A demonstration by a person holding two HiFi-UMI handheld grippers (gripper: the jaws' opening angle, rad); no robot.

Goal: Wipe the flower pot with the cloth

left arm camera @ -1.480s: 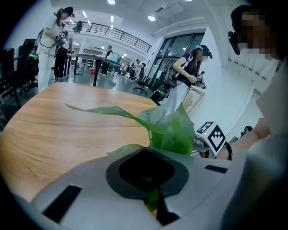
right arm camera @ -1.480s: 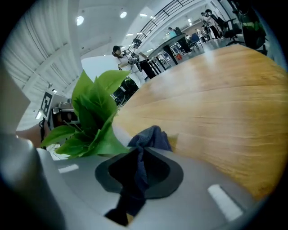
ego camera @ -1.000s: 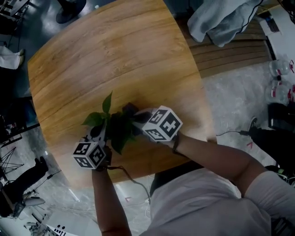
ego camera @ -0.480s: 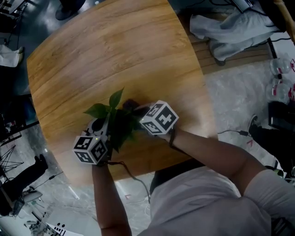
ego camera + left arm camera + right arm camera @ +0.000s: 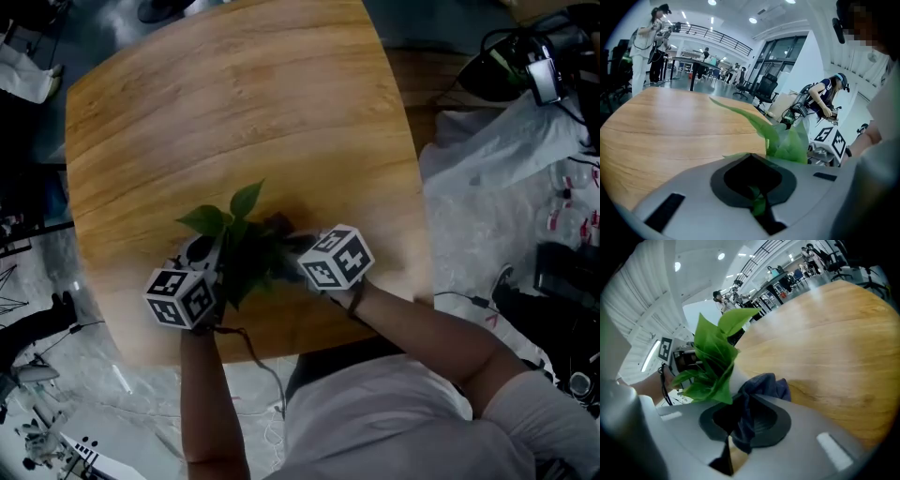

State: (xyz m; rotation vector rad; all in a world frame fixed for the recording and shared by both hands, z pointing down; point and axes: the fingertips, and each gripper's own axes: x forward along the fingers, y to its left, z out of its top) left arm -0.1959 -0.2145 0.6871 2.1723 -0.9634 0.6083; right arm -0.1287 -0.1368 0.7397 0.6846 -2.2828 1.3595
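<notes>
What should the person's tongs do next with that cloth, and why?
Probably slide the cloth a short way around the pot. The right tongs are shut on the cloth, which looks pressed against the pot's white side. The left tongs pinch a leaf, seemingly steadying the plant, so a wiping stroke seems the natural next move.

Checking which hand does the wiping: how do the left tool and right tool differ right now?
The left tool pinches a green leaf of the plant; the right tool grips the dark blue cloth. The left tool sits on the plant's left, the right tool on its right, cloth against the white pot. Both are shut and at the plant.
</notes>
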